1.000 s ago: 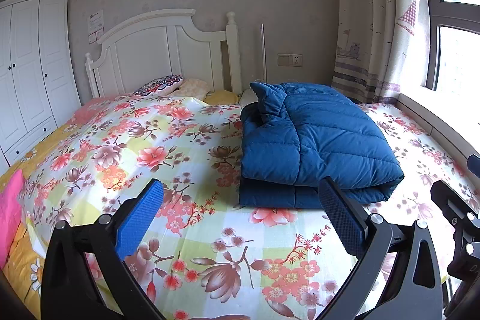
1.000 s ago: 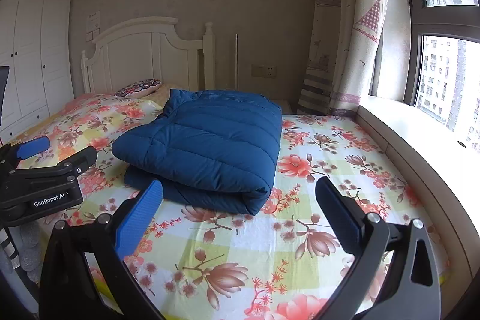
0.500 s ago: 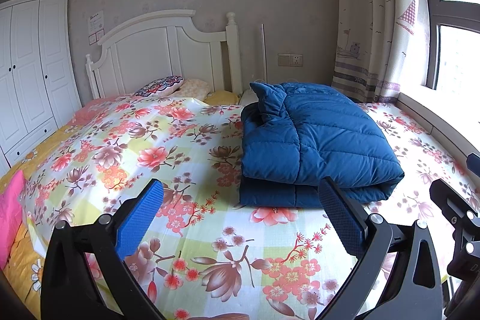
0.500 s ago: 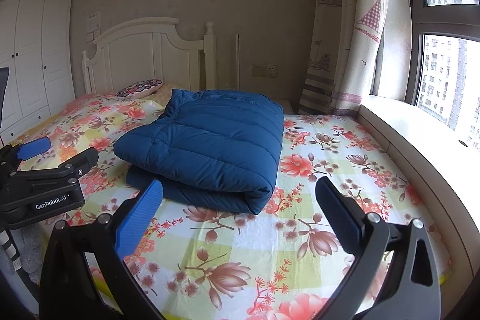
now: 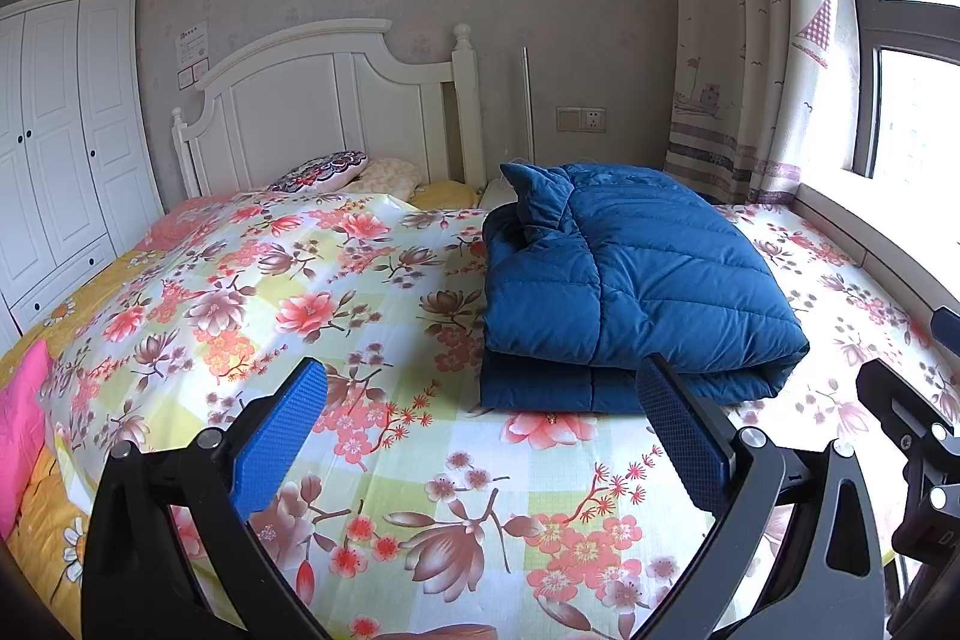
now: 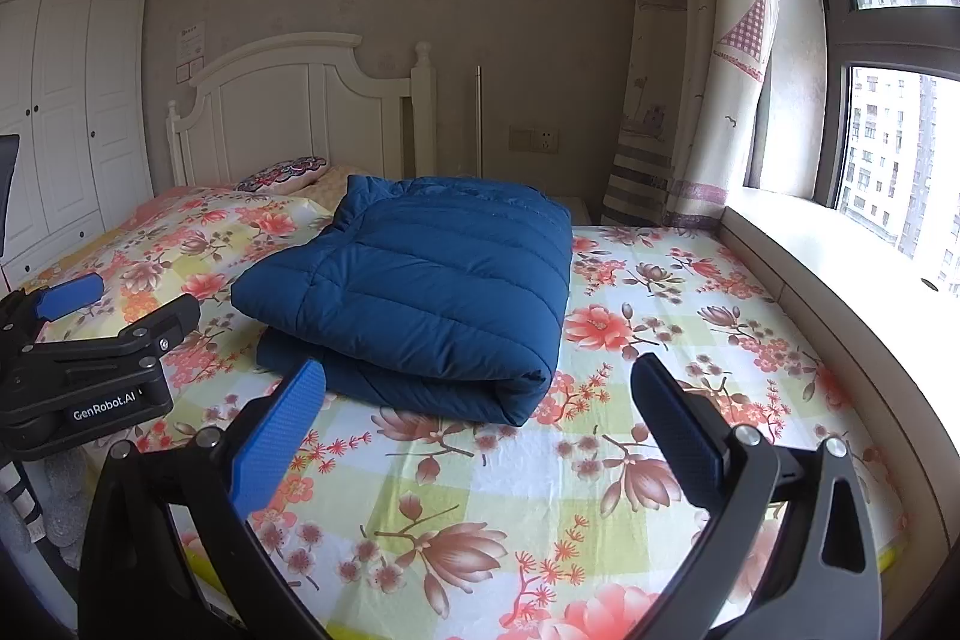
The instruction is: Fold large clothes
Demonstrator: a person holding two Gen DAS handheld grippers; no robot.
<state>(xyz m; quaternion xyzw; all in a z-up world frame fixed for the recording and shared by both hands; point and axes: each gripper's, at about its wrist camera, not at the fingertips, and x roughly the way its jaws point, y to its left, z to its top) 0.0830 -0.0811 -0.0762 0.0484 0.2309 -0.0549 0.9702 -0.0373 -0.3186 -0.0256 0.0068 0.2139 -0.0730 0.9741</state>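
While folded jacket (image 5: 636, 280) shows, pink pillow (image 5: 21, 418) left-only

Bright daylight from window (image 6: 888, 148), overexposed glare, fisheye-curved edges

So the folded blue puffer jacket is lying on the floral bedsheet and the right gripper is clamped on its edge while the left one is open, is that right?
Not quite. The right gripper is open too, holding nothing; the right wrist view shows its fingers spread above the floral bedsheet, short of the folded blue puffer jacket. The rest holds: the jacket lies on the sheet, and the left gripper is open.
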